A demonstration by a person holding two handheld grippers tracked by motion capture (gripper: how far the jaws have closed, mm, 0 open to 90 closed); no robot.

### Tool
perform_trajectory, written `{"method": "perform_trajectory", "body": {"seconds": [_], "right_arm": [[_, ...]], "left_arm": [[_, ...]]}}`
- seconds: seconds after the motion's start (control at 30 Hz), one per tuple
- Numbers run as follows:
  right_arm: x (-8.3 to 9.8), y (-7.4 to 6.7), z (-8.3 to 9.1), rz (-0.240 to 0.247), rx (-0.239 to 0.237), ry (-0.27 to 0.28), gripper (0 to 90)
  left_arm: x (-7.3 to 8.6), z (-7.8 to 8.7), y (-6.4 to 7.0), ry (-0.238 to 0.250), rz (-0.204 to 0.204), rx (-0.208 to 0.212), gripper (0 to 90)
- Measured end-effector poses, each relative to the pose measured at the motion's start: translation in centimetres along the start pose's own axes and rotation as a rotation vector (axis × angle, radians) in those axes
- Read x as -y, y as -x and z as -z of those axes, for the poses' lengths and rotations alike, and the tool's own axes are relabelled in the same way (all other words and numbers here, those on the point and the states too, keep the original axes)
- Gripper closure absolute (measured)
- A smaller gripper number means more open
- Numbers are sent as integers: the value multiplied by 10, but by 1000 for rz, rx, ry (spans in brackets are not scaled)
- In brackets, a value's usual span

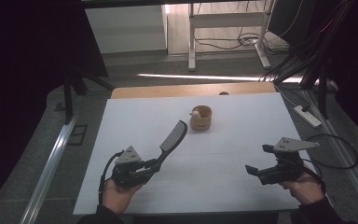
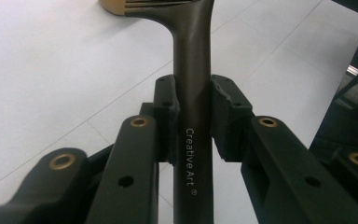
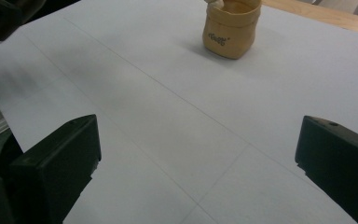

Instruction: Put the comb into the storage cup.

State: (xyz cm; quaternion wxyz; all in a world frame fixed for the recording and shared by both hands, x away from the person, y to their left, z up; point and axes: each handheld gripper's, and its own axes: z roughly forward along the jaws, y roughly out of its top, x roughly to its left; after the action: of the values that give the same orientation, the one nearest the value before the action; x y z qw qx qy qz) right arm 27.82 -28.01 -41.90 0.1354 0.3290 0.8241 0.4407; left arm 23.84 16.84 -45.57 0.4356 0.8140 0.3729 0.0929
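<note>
A dark comb [image 1: 172,138] with a long handle juts up and away from my left gripper [image 1: 154,164], which is shut on its handle. In the left gripper view both pads clamp the handle [image 2: 192,93], printed "CreativeArt". A small tan pouch [image 1: 200,117] stands upright near the middle of the white table [image 1: 242,126], with something pale poking out of its top. The pouch [image 3: 230,28] also sits ahead in the right gripper view. My right gripper [image 1: 257,159] hovers at the right front of the table, jaws wide open and empty.
The wooden tabletop edge [image 1: 168,90] shows behind the white sheet. A power strip [image 1: 307,115] and cables lie on the floor to the right. A metal rail [image 1: 51,163] runs along the left side. A white frame stand [image 1: 228,28] is at the back.
</note>
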Motion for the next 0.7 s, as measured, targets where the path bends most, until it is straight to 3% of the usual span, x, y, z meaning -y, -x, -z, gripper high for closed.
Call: {"method": "perform_trajectory", "body": {"seconds": [0.27,0.7], "right_arm": [[-9,2,-11,-37,-59,20,0],[-20,0,-30,-58,-92,-4,0]], "left_arm": [[-4,-5,3,7,-19,10,721],[-10,-16,7,10,-48,25,721]]}}
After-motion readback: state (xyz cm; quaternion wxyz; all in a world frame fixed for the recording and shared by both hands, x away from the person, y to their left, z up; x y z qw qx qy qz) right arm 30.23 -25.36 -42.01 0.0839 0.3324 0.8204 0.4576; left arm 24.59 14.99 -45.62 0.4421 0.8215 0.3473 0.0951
